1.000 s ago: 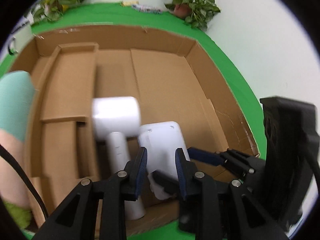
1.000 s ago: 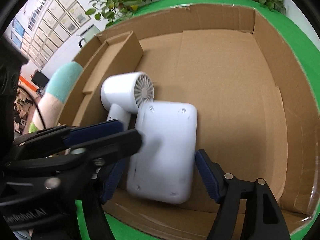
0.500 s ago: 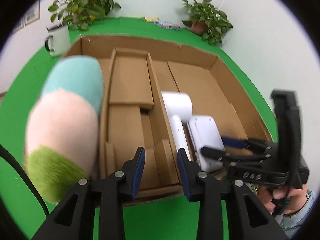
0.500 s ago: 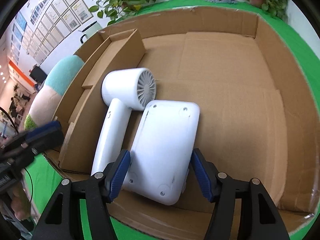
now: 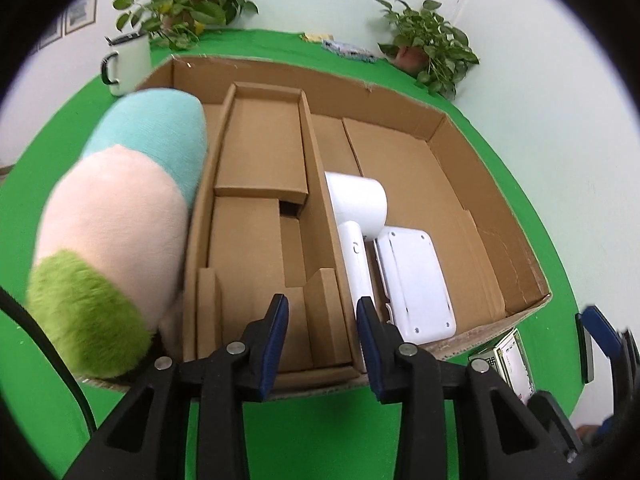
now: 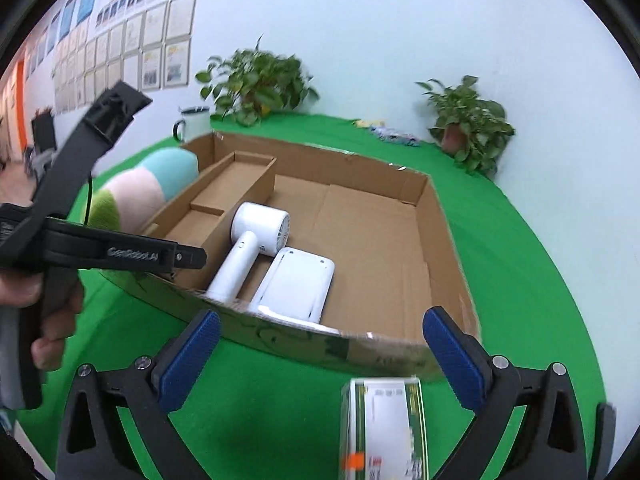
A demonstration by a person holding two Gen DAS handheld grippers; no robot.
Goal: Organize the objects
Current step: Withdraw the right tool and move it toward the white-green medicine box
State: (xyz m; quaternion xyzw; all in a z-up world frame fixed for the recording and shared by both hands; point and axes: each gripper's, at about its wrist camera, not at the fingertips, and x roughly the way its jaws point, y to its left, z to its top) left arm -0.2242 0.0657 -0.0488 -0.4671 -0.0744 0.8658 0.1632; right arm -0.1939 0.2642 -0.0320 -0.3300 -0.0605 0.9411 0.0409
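Observation:
An open cardboard box sits on the green cloth. Inside lie a white hair dryer and, beside it, a flat white device. My left gripper hovers over the box's near edge, jaws narrowly apart with nothing between them. My right gripper is outside the box's near wall, its jaws opening wide and empty. A small green-and-white carton lies on the cloth below it. A pastel plush pillow leans against the box's left side.
A cardboard divider splits off the box's left part, which holds cardboard inserts. A white mug and two potted plants stand at the back. A hand holds the left gripper.
My right gripper let go of the flat white device, drew back and up out of the box, and spread wide. My left gripper backed out of the box toward its near edge.

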